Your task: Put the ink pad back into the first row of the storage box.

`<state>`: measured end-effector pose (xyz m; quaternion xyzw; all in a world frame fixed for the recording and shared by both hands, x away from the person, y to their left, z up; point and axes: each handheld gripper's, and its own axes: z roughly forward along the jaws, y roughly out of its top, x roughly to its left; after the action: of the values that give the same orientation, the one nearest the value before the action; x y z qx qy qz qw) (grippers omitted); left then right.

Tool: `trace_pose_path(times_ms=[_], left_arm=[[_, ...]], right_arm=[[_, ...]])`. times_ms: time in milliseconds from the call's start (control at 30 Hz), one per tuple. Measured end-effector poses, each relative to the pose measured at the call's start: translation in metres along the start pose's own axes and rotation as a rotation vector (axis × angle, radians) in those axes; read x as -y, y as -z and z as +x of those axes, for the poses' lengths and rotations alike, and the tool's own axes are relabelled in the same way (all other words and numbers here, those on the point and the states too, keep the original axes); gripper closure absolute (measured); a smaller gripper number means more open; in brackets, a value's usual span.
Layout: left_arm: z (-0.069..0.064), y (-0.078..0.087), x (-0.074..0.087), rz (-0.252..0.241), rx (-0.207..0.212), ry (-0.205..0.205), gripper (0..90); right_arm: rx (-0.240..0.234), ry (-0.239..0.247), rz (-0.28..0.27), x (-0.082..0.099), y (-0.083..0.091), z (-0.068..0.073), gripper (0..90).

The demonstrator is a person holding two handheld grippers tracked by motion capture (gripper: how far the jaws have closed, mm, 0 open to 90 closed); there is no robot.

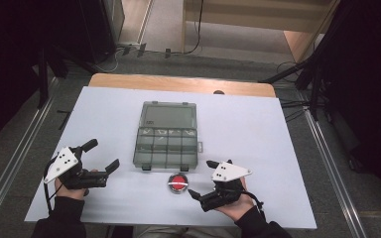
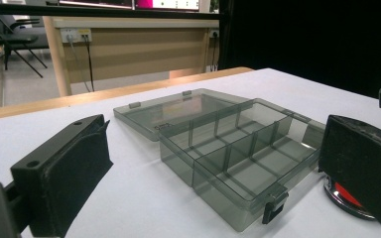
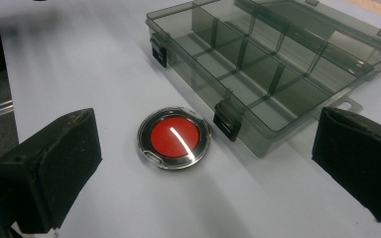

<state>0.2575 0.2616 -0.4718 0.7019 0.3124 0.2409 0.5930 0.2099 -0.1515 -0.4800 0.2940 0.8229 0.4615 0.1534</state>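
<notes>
A smoky clear compartment box (image 1: pixel 167 147) lies open mid-table, its lid (image 1: pixel 169 115) folded flat behind it and its compartments empty. A small round case with a red centre (image 1: pixel 178 183) sits just in front of the box. My left gripper (image 1: pixel 100 155) rests open at the box's left, aimed across the box (image 2: pixel 228 153), and the round case (image 2: pixel 345 197) peeks out behind its right jaw. My right gripper (image 1: pixel 204 178) is open right beside the round case (image 3: pixel 174 137). Two black latches line the box's front wall (image 3: pixel 258 69).
A white board (image 1: pixel 263 129) covers the wooden table (image 1: pixel 178 83). Dark stands and cables (image 1: pixel 297 74) crowd the floor on both sides. A light wooden desk (image 2: pixel 129 49) with wall sockets stands beyond the far edge.
</notes>
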Motion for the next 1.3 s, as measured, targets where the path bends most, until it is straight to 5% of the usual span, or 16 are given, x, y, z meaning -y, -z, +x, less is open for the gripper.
trace_pose_path(times_ms=[767, 1300], left_arm=[[0.0, -0.001, 0.0, 0.0, 0.003, 0.0, 0.0], [0.001, -0.001, 0.0, 0.001, 0.001, -0.002, 0.0]], right_arm=[[-0.05, 0.099, 0.14, -0.014, -0.047, 0.027, 0.0], [-0.063, 0.098, 0.237, -0.011, -0.068, 0.027, 5.0]])
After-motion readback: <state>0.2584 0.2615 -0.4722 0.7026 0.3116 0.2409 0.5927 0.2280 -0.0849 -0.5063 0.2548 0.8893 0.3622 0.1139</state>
